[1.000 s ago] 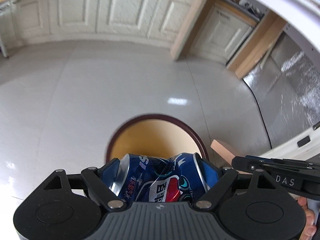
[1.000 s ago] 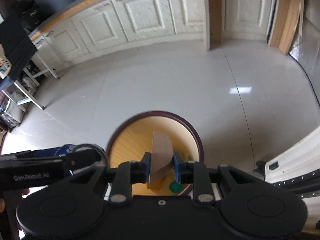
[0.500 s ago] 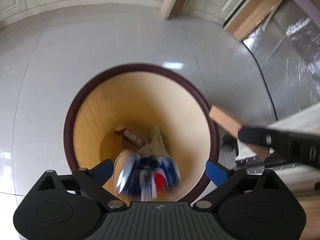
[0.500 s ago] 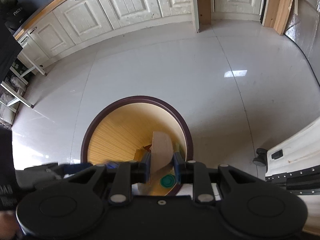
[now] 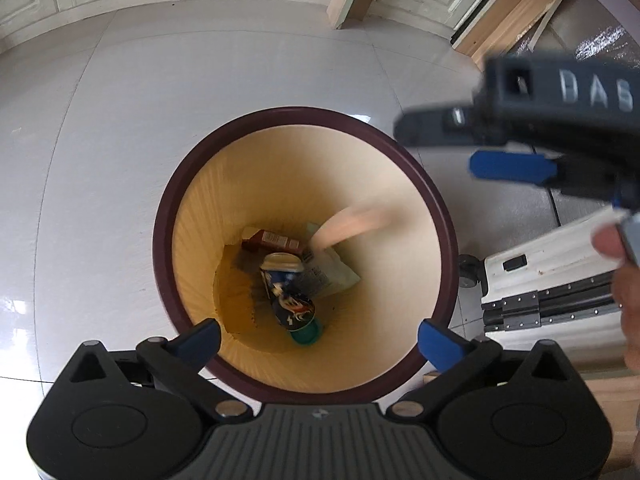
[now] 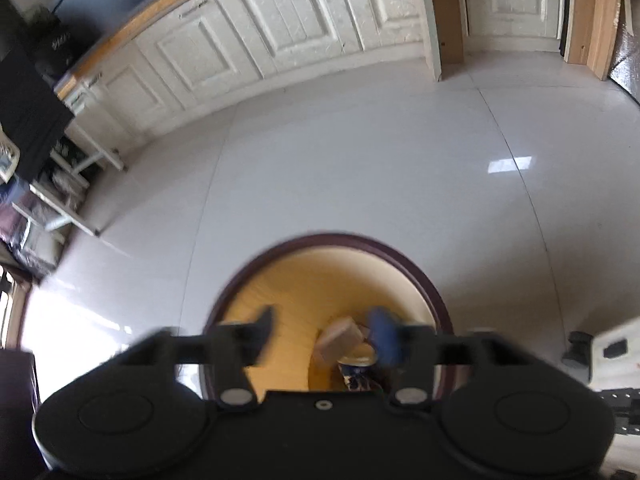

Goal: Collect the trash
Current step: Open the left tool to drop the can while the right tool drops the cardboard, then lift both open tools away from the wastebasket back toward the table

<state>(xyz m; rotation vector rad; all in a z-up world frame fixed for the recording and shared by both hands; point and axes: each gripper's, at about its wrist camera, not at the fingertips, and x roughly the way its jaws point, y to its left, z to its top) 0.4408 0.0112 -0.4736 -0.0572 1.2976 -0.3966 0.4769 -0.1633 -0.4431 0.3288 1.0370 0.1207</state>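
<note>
A round bin (image 5: 168, 216) with a dark maroon rim and yellow inside stands on the floor; it also shows in the right wrist view (image 6: 428, 292). The crushed blue can (image 5: 286, 292) lies at its bottom beside a brown carton (image 5: 272, 241) and white paper (image 5: 332, 274). A tan cardboard piece (image 5: 352, 224) is blurred in the air inside the bin; it also shows in the right wrist view (image 6: 340, 340). My left gripper (image 5: 318, 340) is open and empty above the bin's near rim. My right gripper (image 6: 324, 332) is open and empty over the bin.
White cabinets (image 6: 280, 36) line the far wall across the pale tiled floor (image 5: 120, 120). A white wheeled unit (image 5: 552, 280) stands right of the bin. Wooden frames (image 5: 516, 8) and a foil-covered panel (image 5: 592, 40) are at the back right. A black stand (image 6: 28, 120) is at left.
The left gripper opened and the blue can fell to the bin's bottom. The right gripper then opened and let go of the cardboard piece, which is falling into the bin.
</note>
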